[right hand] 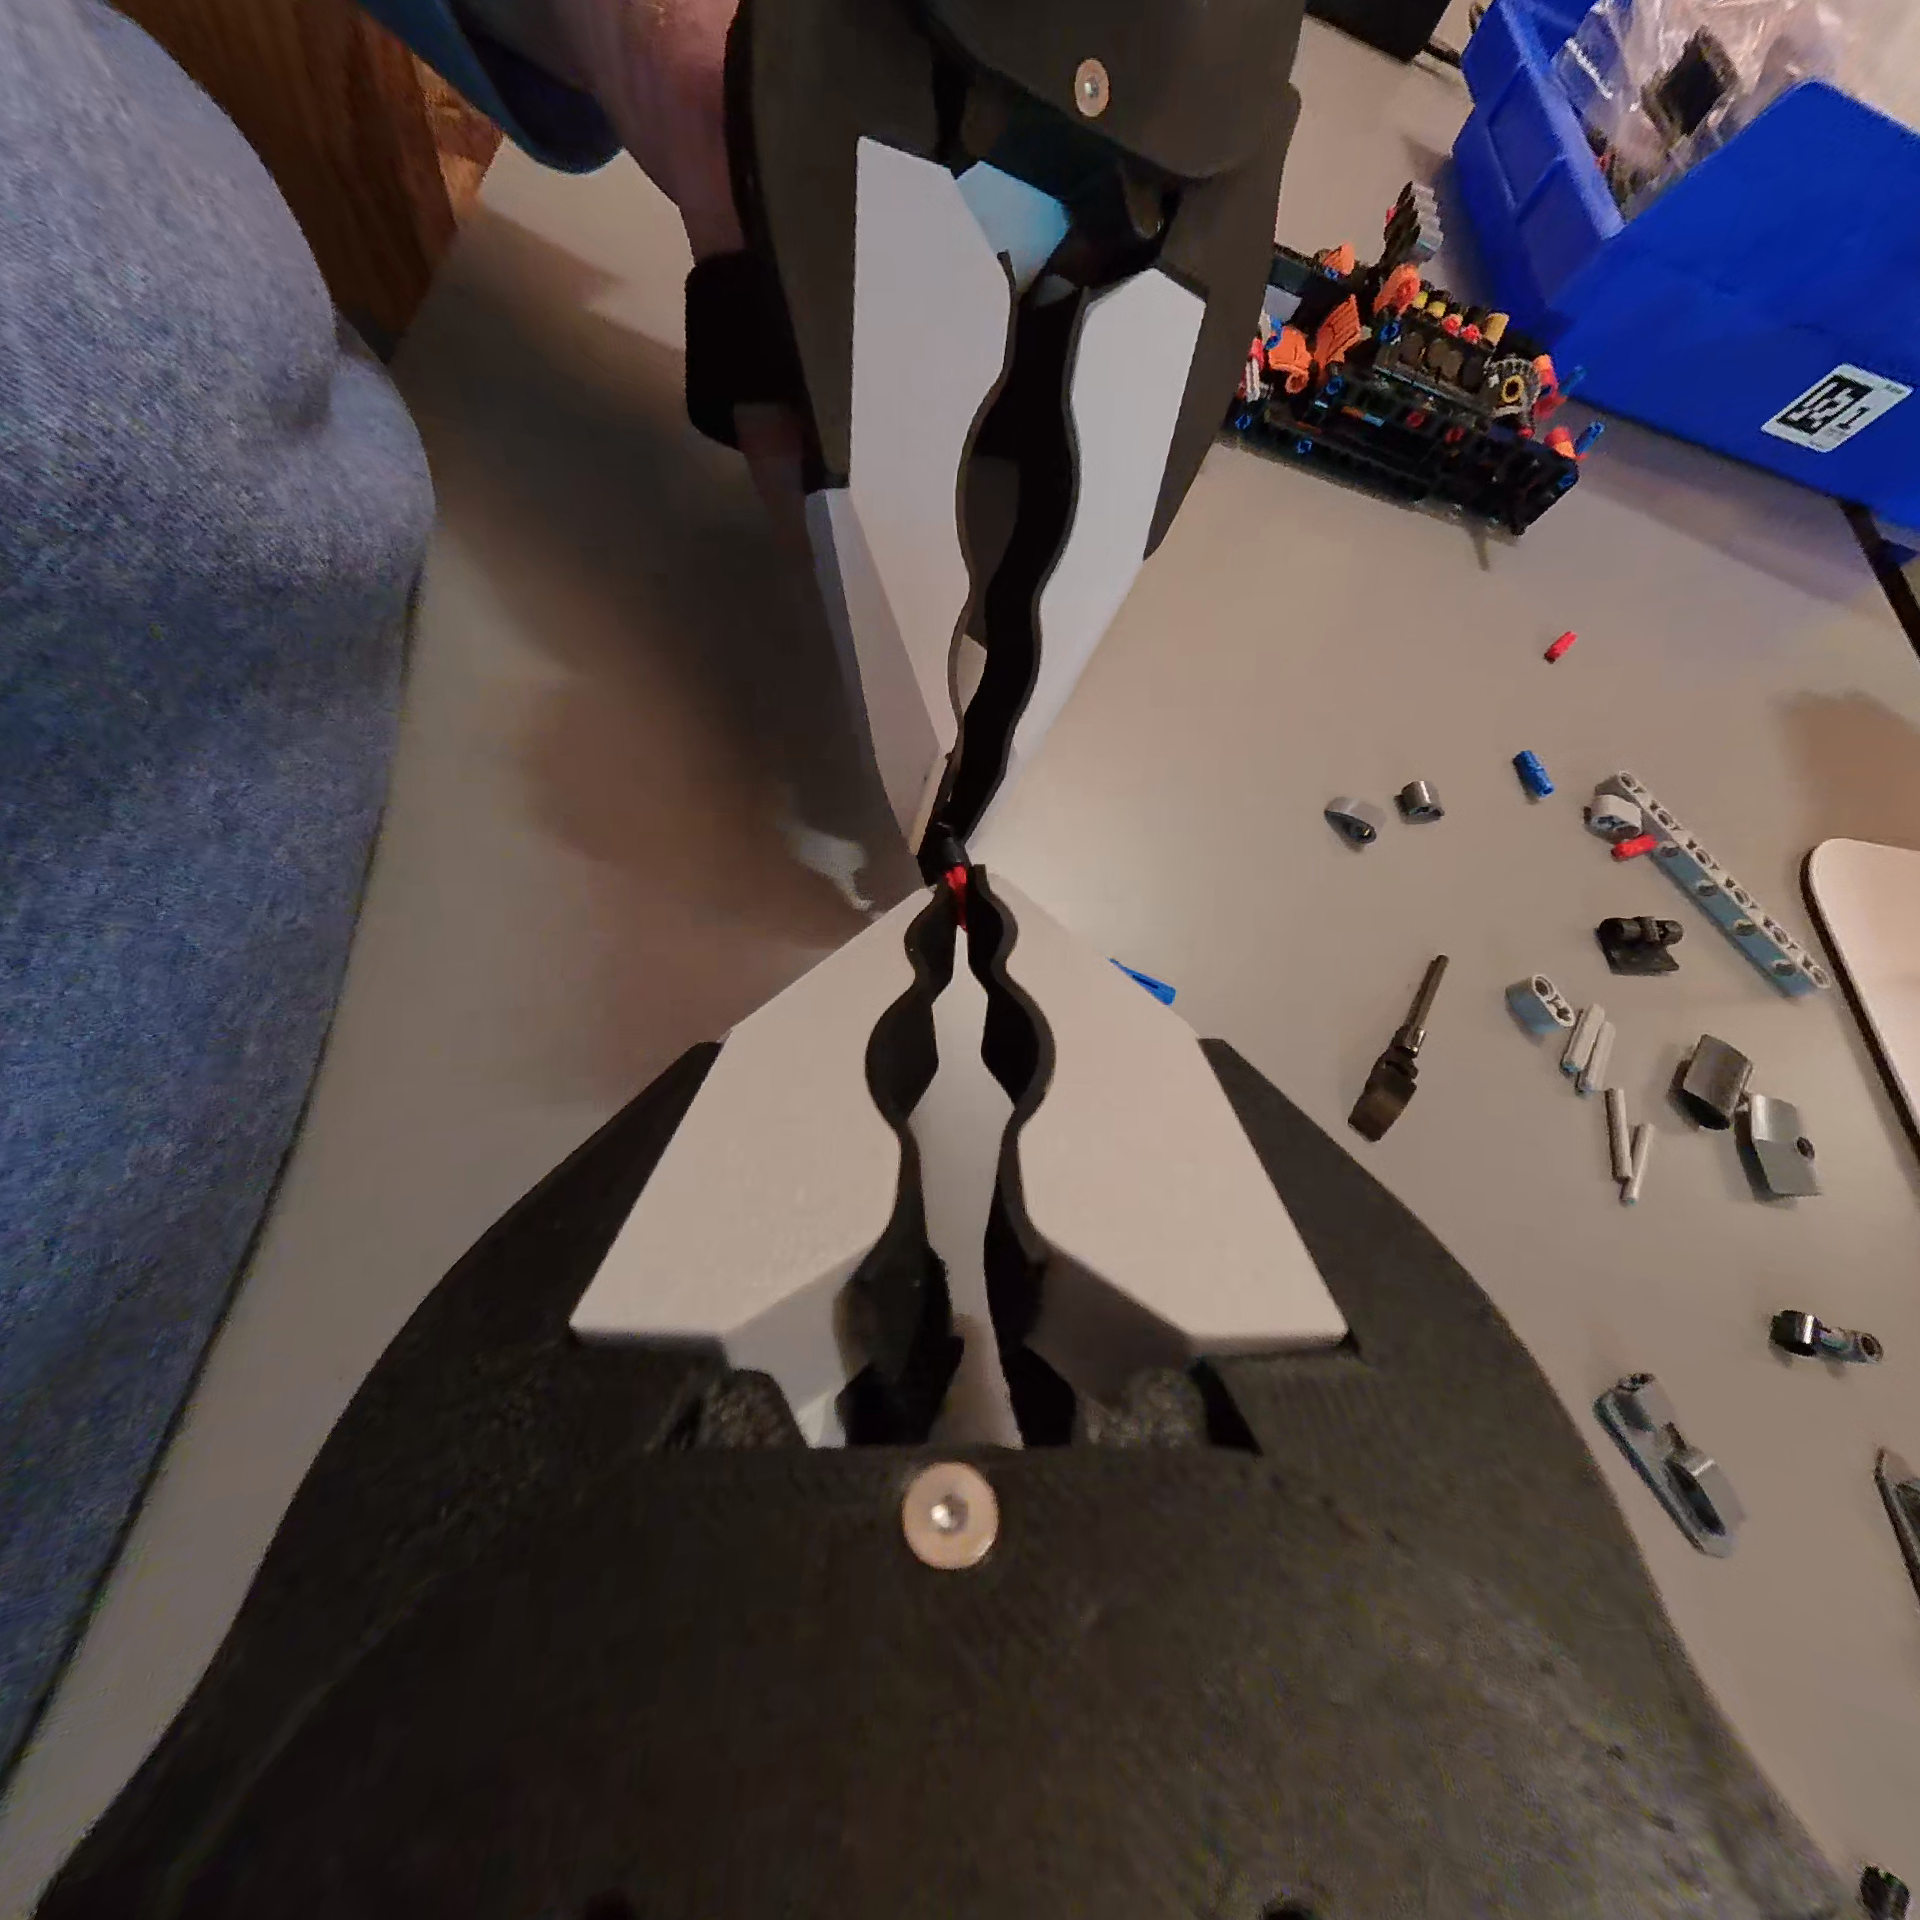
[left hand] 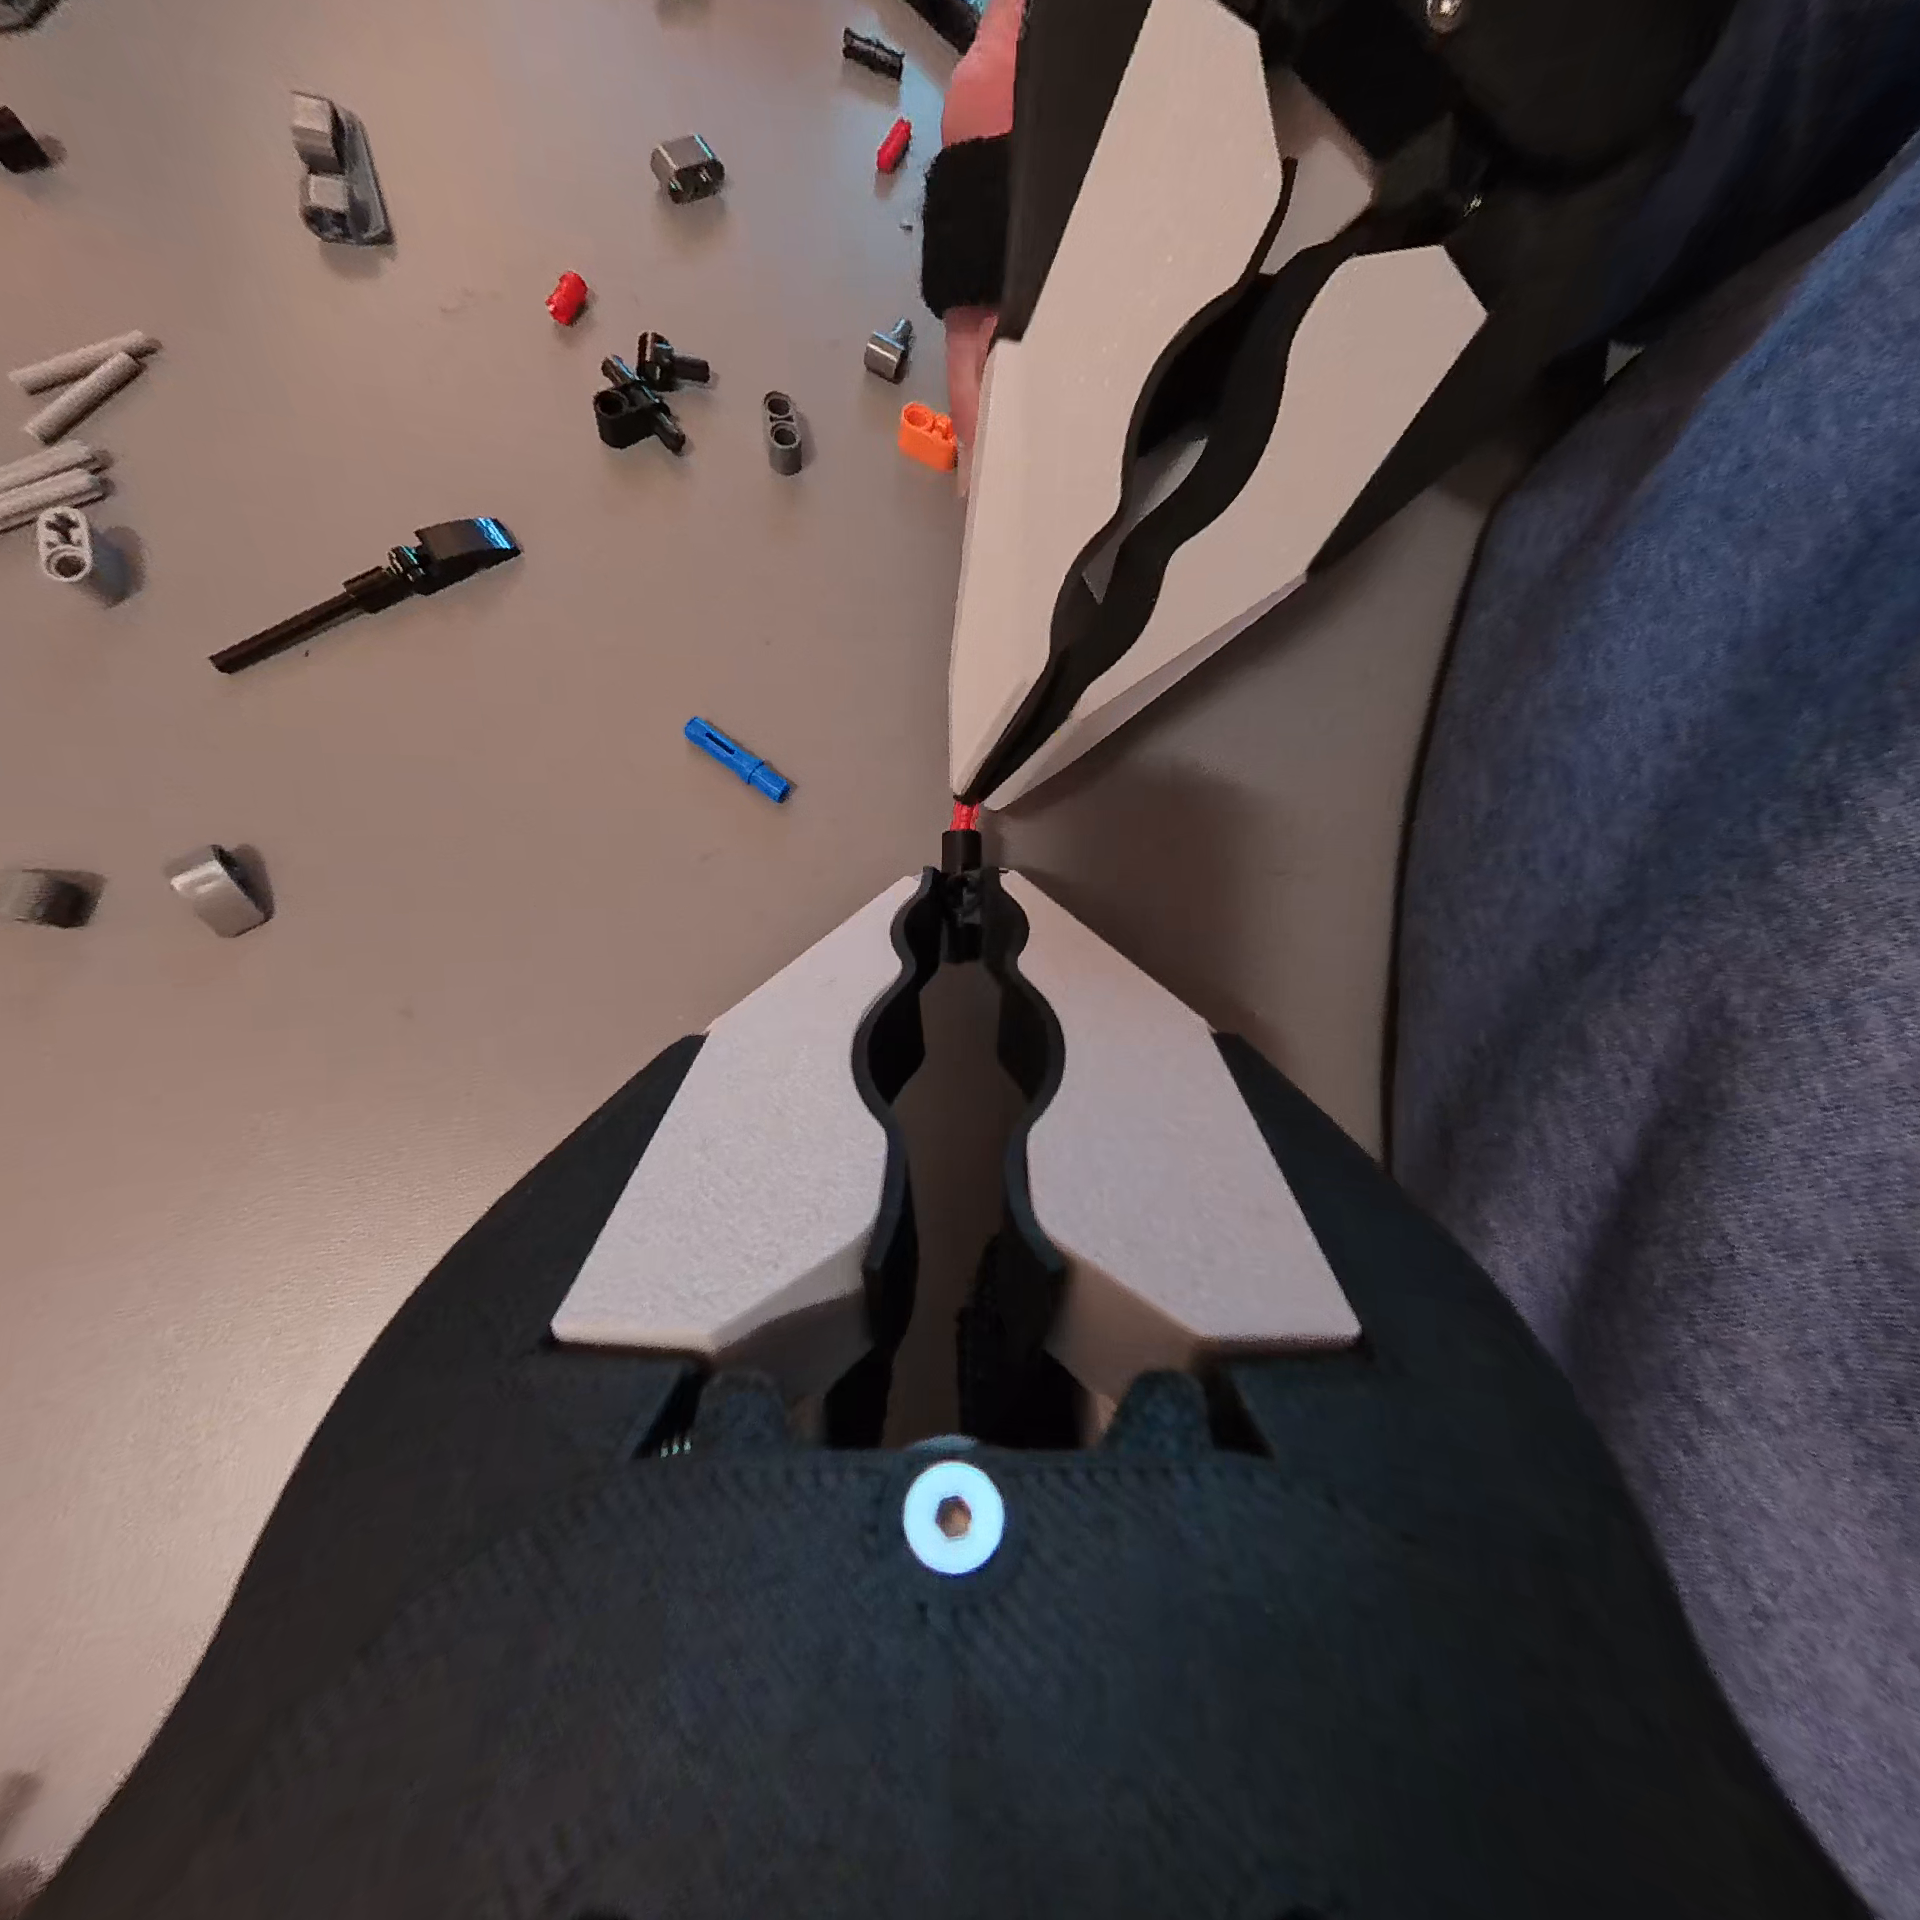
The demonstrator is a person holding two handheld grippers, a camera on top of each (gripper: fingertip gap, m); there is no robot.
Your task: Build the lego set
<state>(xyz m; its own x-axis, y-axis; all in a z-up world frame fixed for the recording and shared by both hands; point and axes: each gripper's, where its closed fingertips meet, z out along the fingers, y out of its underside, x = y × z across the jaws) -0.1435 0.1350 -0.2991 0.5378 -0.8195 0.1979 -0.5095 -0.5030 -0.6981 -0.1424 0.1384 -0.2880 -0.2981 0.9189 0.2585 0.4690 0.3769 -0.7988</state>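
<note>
Left gripper (left hand: 961,902) pinches a small black lego connector (left hand: 960,868) at its tips. Right gripper (left hand: 971,795), opposite, clamps a thin red lego pin (left hand: 965,815) meeting that connector. Blue pin (left hand: 738,760) lies nearby on the grey tabletop (left hand: 468,1039).

Right wrist view: same tip-to-tip joint (right hand: 953,878). Blue plastic bin (right hand: 1756,270) holds clear bagged parts (right hand: 1704,73); partly built black-orange lego model (right hand: 1413,384) sits beside it.
</note>
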